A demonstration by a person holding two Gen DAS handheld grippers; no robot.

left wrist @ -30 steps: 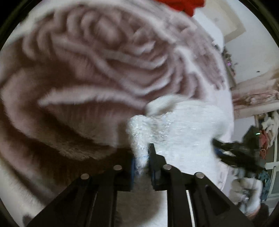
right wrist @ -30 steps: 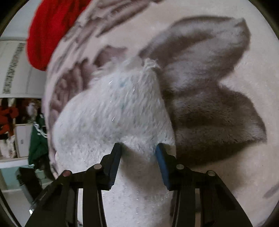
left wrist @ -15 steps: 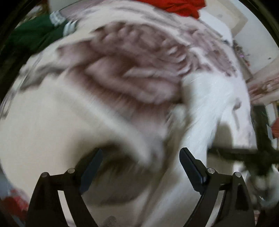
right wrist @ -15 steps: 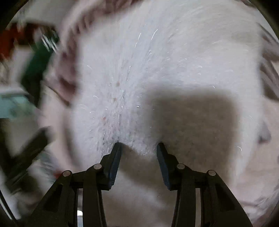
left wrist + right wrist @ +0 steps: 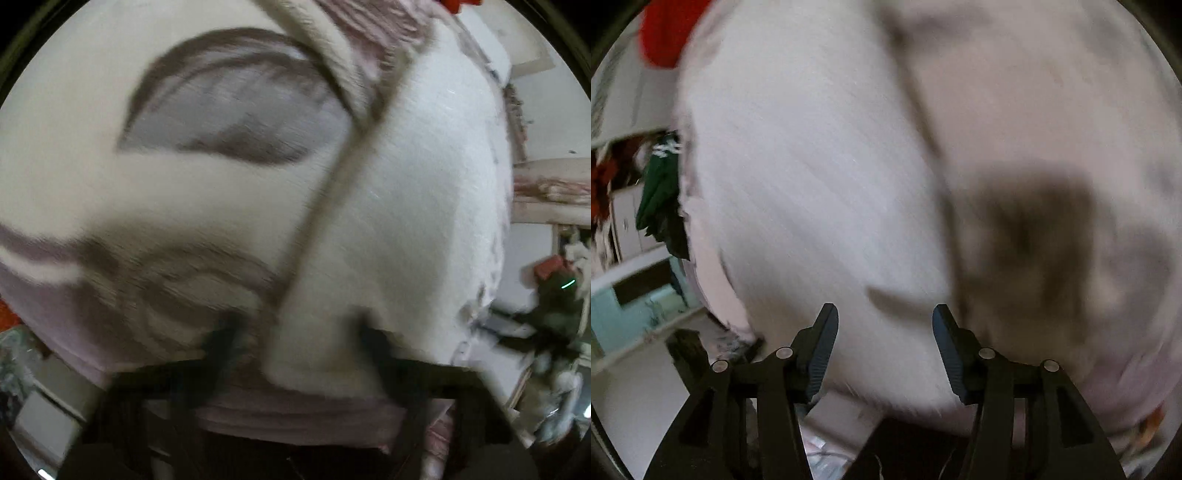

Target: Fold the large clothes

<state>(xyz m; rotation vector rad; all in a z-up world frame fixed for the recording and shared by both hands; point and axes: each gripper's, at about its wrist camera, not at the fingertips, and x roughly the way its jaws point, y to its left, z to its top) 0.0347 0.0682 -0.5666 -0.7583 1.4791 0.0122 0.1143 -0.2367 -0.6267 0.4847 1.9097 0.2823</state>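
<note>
A white fluffy garment (image 5: 406, 203) lies spread on a cream blanket with a brown and pink flower pattern (image 5: 110, 184). Both views are smeared by motion. My left gripper (image 5: 299, 336) hovers at the garment's near left corner, and that corner sits between its blurred jaws. The jaws are closing, with a gap still showing beside the left finger. In the right wrist view the garment (image 5: 812, 184) fills the middle, with the blanket (image 5: 1052, 110) to its right. My right gripper (image 5: 884, 325) is over the garment's near edge. Its jaws are opening and the blue pads stand clear of the fabric.
A red garment (image 5: 661, 33) lies at the blanket's far end. A green garment (image 5: 659, 188) hangs at the left, above a turquoise cabinet (image 5: 628, 306) and pale floor. In the left wrist view a blurred dark gripper and gloved hand (image 5: 550, 314) show at the right, in front of cluttered shelves.
The left gripper let go of the white fold, opened wide, swept across the blanket to the garment's near corner and narrowed. The right gripper carried its fold over the garment, then widened its jaws.
</note>
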